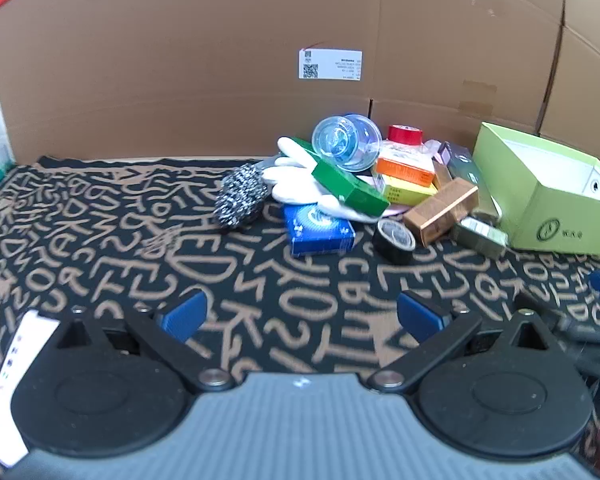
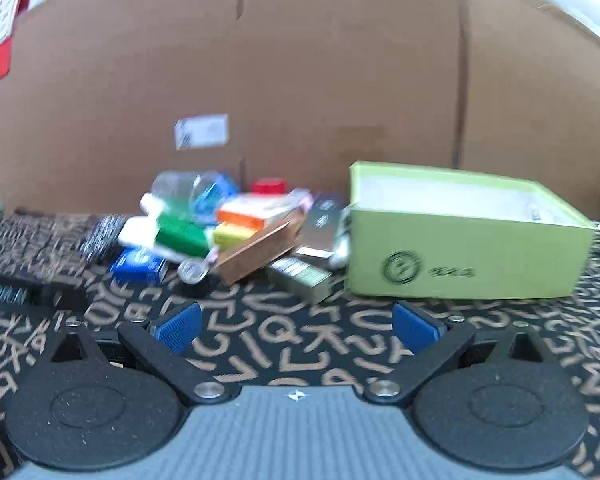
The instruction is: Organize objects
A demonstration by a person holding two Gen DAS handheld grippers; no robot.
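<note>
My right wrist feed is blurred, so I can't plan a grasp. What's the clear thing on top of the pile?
Observer: A clear plastic bottle lying on its side, base toward the left wrist camera.
Operator: And the white thing under the green box?
Observer: A white fabric glove, fingers spread, beneath the flat green cardboard box, next to a steel wool scourer.

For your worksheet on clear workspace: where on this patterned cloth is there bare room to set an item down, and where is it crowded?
Free: the cloth's left stretch, from the steel scourer leftward, and the strip in front of the blue box. Crowded: the heap between scourer and green box, against the cardboard wall.
</note>
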